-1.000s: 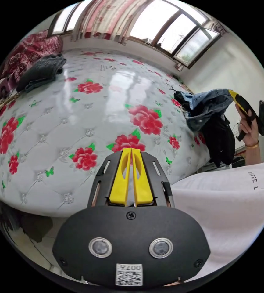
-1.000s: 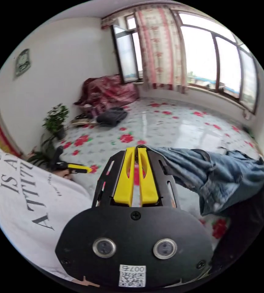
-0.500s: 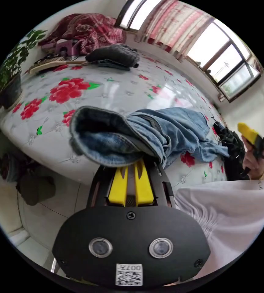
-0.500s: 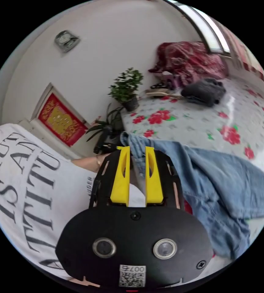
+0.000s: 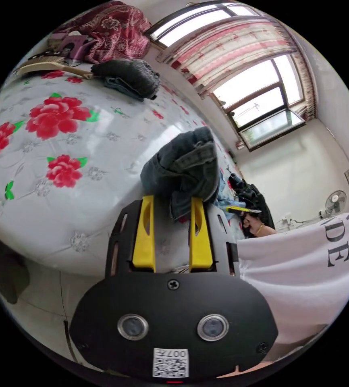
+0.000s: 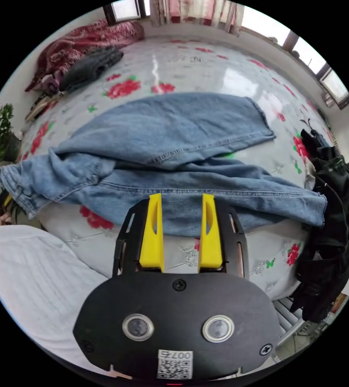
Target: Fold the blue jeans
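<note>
Blue jeans [image 6: 174,161] sprawl across the rose-printed bed [image 6: 231,76]; left claw [image 5: 171,199] and right claw [image 6: 181,197] gape

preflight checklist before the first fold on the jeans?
1. Jeans on the bed: ok, spread across it.
2. Legs flat and aligned: not ok, they splay apart and the waist end is bunched.
3. Right tool free: ok, jaws apart above the near leg, nothing between them.
4. Left tool free: ok, jaws apart at the bunched waist end.
5. Black clothes clear of the hems: cannot tell, they hang right beside them.
</note>
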